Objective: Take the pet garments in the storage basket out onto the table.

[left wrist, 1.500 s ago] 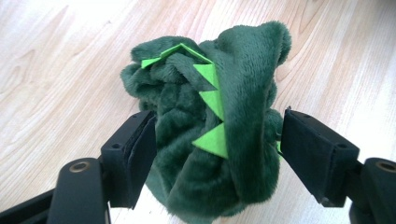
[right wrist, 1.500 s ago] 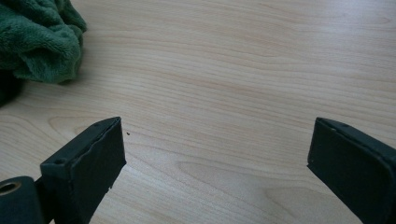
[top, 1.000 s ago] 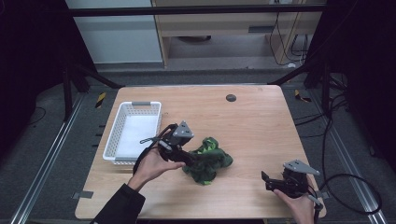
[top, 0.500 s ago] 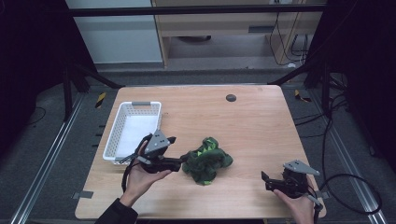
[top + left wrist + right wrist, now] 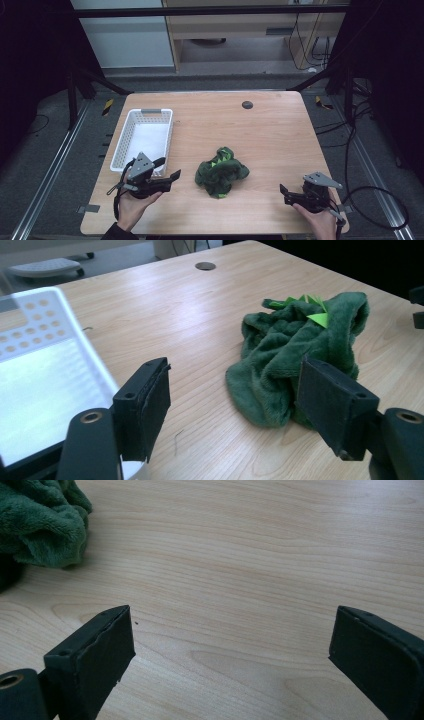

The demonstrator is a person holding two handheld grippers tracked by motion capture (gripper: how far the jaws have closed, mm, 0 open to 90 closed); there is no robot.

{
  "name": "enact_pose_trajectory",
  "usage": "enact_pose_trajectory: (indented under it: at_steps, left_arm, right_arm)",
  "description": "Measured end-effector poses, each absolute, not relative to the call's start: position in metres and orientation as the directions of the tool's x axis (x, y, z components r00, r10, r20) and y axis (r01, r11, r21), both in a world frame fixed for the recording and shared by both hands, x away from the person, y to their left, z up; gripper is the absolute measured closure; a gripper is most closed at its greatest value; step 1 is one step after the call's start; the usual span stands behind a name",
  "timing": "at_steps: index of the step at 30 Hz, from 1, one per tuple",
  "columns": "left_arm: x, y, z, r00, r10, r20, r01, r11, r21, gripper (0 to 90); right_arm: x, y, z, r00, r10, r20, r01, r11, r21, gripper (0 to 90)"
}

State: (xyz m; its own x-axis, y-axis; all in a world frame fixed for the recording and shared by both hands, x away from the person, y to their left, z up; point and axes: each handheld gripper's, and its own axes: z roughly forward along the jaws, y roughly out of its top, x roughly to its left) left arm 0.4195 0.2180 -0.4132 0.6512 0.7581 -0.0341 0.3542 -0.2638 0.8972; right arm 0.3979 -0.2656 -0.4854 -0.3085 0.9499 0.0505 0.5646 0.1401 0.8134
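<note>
We rest our left gripper (image 5: 169,178) by the white perforated plastic basket (image 5: 131,139), its wide fingers just narrowing on nothing, the crumpled green plush cloth (image 5: 220,172) lying mid-surface between it and the wide-open right gripper (image 5: 283,194), ready for either.

Both grippers were black: left gripper (image 5: 167,175), right gripper (image 5: 286,195). Each carried a grey three-cornered top plate, a trailing black cable and flat rectangular jaw pads with round screw holes. Left sleeve (image 5: 114,233) probably dark.

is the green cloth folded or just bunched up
Bunched up. The green cloth lies in a crumpled heap on the table, with loose uneven folds and no flat edges.
</note>
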Motion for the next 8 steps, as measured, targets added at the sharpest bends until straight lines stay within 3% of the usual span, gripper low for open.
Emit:
enact_pose_trajectory:
  at_steps: [8]
  left_arm:
    - [0.407, 0.246, -0.418, 0.592, 0.804, -0.053, 0.36, -0.205, 0.91, 30.8]
  right_arm:
    - [0.396, -0.265, -0.486, -0.31, 0.949, 0.055, 0.564, 0.137, 0.815, 4.1]
